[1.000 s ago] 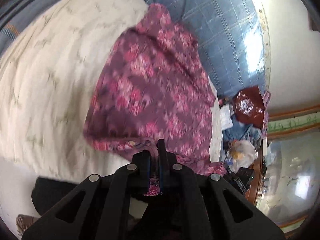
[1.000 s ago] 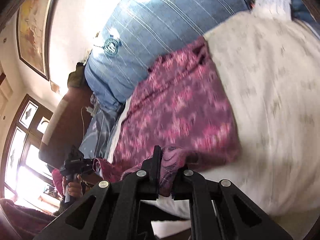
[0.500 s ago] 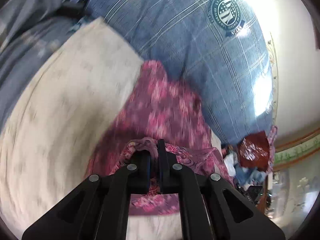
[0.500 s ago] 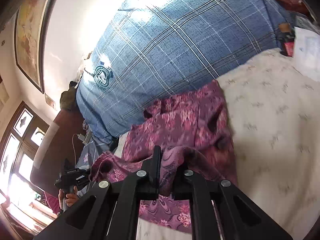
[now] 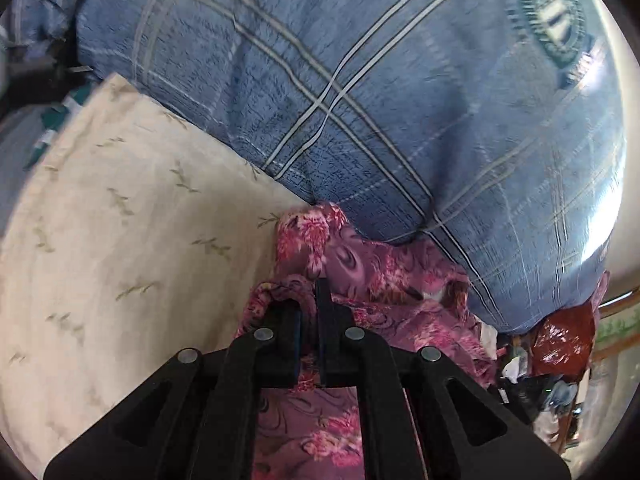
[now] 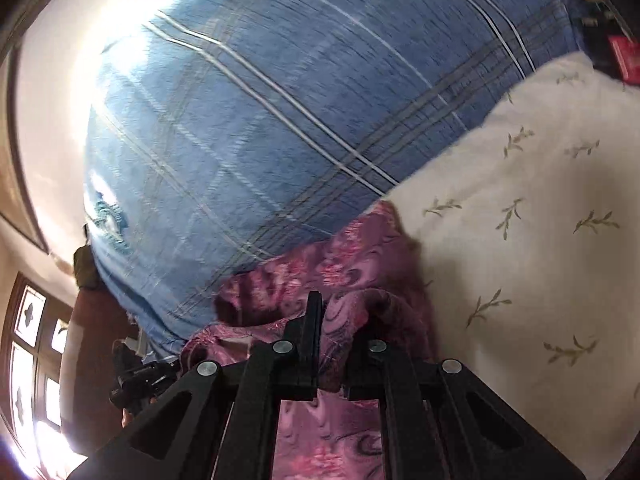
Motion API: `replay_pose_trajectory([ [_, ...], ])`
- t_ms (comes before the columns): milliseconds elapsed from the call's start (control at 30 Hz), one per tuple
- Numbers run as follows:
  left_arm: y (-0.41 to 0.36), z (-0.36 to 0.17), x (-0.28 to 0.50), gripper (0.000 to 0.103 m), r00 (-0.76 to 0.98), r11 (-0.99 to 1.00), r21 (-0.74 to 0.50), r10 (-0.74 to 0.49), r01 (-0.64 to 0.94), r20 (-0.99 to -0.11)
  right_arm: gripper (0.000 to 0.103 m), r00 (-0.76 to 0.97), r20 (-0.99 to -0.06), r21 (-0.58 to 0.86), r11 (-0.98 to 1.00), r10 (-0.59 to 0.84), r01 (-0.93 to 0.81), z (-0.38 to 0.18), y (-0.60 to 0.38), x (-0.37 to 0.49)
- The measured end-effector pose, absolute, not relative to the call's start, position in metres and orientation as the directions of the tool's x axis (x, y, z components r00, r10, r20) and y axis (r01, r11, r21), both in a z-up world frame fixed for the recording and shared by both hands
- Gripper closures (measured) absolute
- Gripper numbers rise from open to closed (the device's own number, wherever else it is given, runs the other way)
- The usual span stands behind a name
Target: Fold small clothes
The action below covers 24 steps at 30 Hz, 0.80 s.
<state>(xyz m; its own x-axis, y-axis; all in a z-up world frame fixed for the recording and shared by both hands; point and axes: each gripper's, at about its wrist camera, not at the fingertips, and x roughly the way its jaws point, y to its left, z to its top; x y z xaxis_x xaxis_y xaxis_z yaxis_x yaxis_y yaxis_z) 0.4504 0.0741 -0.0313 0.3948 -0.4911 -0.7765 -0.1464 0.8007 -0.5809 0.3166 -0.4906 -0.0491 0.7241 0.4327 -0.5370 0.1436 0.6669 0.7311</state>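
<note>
A purple garment with pink flowers (image 5: pixel 384 284) lies on a cream sheet with a leaf print (image 5: pixel 120 240), its far edge against a big blue plaid pillow (image 5: pixel 360 100). My left gripper (image 5: pixel 308 300) is shut on a bunched edge of the garment, near its left side. In the right wrist view the same garment (image 6: pixel 320 268) lies folded over below the pillow (image 6: pixel 280 120). My right gripper (image 6: pixel 340 312) is shut on a fold of it near its right side. The cloth hides part of the fingers.
The cream sheet (image 6: pixel 540 220) spreads to the right in the right wrist view. A dark red bag (image 5: pixel 564 336) and clutter lie beyond the bed at the right. A window (image 6: pixel 28 360) and dark furniture stand at the far left.
Both grippers have carried the garment's near edge forward toward the pillow, folding it over itself. The spread cloth seen earlier is now doubled up close to the pillow.
</note>
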Motion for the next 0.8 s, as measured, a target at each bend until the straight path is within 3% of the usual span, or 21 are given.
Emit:
replay_pose_trajectory([
  [167,0.085,-0.032,0.457,0.098,0.366,0.73,-0.667,-0.587,-0.146,-0.722,0.089,0.705,-0.56,0.744,0.638,0.434,0.198,-0.056,-0.493,0.317],
  [267,0.097,-0.012,0.454,0.089,0.379,0.67,-0.738,-0.664,-0.078,-0.644,0.084,0.734,-0.518,0.755,0.638,0.44,0.15,-0.037,-0.501,0.304],
  [367,0.099,0.012,0.452,0.064,0.406,0.706,-0.708,-0.643,-0.012,-0.649,0.071,0.766,-0.453,0.783,0.615,0.455,0.098,-0.017,-0.512,0.289],
  [433,0.101,0.027,0.451,0.033,0.471,0.758,-0.652,-0.573,-0.007,-0.67,0.061,0.789,-0.452,0.762,0.64,0.417,0.099,-0.005,-0.521,0.279],
  [500,0.106,0.034,0.45,0.025,0.509,0.776,-0.631,-0.54,-0.008,-0.671,0.061,0.79,-0.48,0.737,0.664,0.382,0.127,-0.003,-0.526,0.274],
  [600,0.104,0.022,0.455,0.025,0.447,0.777,-0.629,-0.568,0.015,-0.691,0.06,0.768,-0.538,0.693,0.701,0.348,0.168,-0.008,-0.53,0.274],
  [700,0.094,-0.004,0.459,0.025,0.374,0.837,-0.546,-0.511,0.015,-0.774,0.06,0.718,-0.619,0.621,0.758,0.319,0.2,-0.018,-0.522,0.291],
  [800,0.094,-0.031,0.465,0.025,0.333,0.827,-0.562,-0.524,-0.023,-0.784,0.061,0.69,-0.662,0.579,0.784,0.292,0.225,-0.028,-0.513,0.315],
])
